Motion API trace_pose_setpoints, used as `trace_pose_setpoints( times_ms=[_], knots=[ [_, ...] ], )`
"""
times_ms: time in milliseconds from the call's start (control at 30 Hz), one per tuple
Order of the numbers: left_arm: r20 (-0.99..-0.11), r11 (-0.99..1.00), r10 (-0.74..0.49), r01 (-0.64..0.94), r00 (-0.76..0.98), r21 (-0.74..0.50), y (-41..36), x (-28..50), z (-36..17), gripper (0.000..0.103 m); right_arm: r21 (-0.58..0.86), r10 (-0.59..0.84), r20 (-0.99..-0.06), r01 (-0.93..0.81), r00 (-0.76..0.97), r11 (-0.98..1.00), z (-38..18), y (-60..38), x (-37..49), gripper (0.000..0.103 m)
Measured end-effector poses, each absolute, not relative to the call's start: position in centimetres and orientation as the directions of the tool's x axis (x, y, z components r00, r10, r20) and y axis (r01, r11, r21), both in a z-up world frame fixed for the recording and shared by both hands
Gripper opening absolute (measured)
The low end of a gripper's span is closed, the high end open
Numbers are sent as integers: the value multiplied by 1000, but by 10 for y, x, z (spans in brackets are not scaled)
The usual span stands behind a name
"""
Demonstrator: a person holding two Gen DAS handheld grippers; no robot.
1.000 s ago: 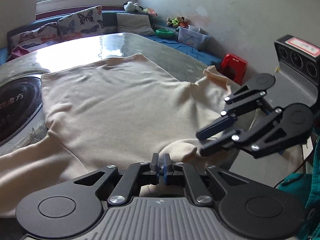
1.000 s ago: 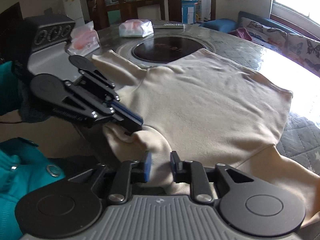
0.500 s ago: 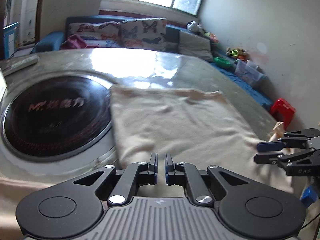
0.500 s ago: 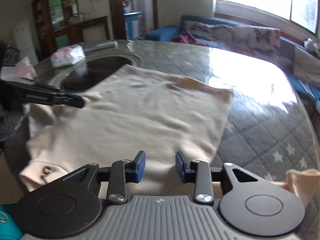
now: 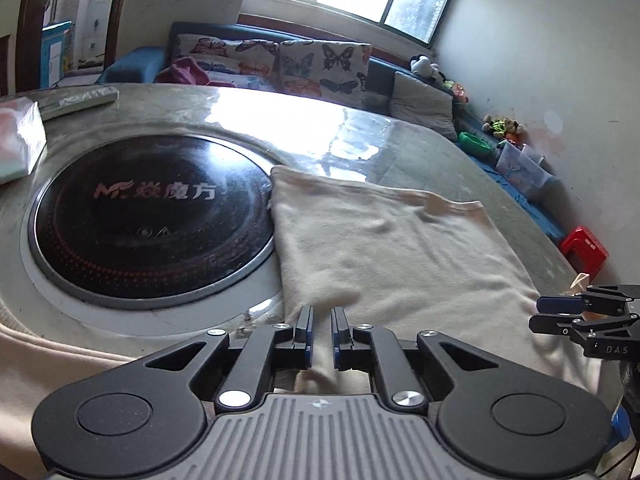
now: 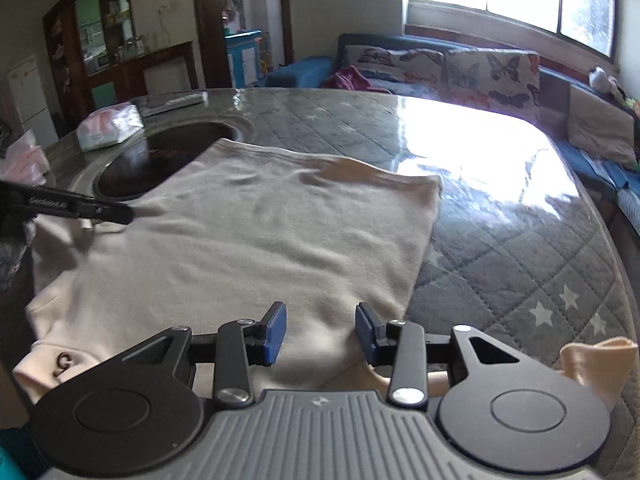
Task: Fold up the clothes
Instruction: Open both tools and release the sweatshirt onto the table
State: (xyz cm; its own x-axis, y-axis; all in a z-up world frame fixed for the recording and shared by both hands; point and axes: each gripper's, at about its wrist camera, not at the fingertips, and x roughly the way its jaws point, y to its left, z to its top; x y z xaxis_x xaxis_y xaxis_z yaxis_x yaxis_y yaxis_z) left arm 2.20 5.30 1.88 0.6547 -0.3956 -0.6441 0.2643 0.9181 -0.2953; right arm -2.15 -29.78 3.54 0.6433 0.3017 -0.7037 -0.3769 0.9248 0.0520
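A cream garment [image 5: 400, 260] [image 6: 260, 240] lies flat on the round table as a narrow folded rectangle. My left gripper [image 5: 321, 330] sits low at its near left edge, beside the hob. Its jaws stand a narrow gap apart with a ridge of the cloth caught between them. My right gripper [image 6: 320, 330] is at the near right edge. Its jaws are opening and the cloth lies loose under them, untouched by the pads. Each gripper shows in the other's view: the right gripper [image 5: 536, 314] at the far right, the left gripper [image 6: 120, 213] at the far left.
A black round induction hob [image 5: 152, 216] is set into the table [image 6: 500, 260] left of the garment. A tissue pack [image 6: 108, 128] and a remote [image 5: 80, 98] lie beyond it. A loose cream sleeve end [image 6: 596, 364] rests at the table's near right. A red stool [image 5: 584, 248] stands on the floor.
Both grippers have moved apart from the bunched cloth at the table's front, and the garment now lies as a narrower rectangle. The right jaws have widened and let go of the cloth.
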Motion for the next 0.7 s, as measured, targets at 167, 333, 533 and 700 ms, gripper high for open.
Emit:
trace_pose_setpoints(
  times_ms=[167, 333, 533, 700],
  knots=[
    [-637, 919, -395, 276, 662, -282, 52, 13, 26, 17, 57, 279, -675, -330, 683, 942, 41, -313, -34, 40],
    [-617, 910, -413, 330, 670, -252, 36, 0, 37, 30, 82, 221, -648, -222, 728, 972, 46, -347, -53, 42],
    [-601, 867, -492, 417, 630, -274, 7, -15, 42, 37, 94, 119, -660, -75, 742, 993, 38, -386, -67, 42],
    [-607, 822, -552, 495, 571, -282, -21, -28, 38, 42, 55, 6, -658, 40, 753, 998, 28, -408, -73, 42]
  ],
)
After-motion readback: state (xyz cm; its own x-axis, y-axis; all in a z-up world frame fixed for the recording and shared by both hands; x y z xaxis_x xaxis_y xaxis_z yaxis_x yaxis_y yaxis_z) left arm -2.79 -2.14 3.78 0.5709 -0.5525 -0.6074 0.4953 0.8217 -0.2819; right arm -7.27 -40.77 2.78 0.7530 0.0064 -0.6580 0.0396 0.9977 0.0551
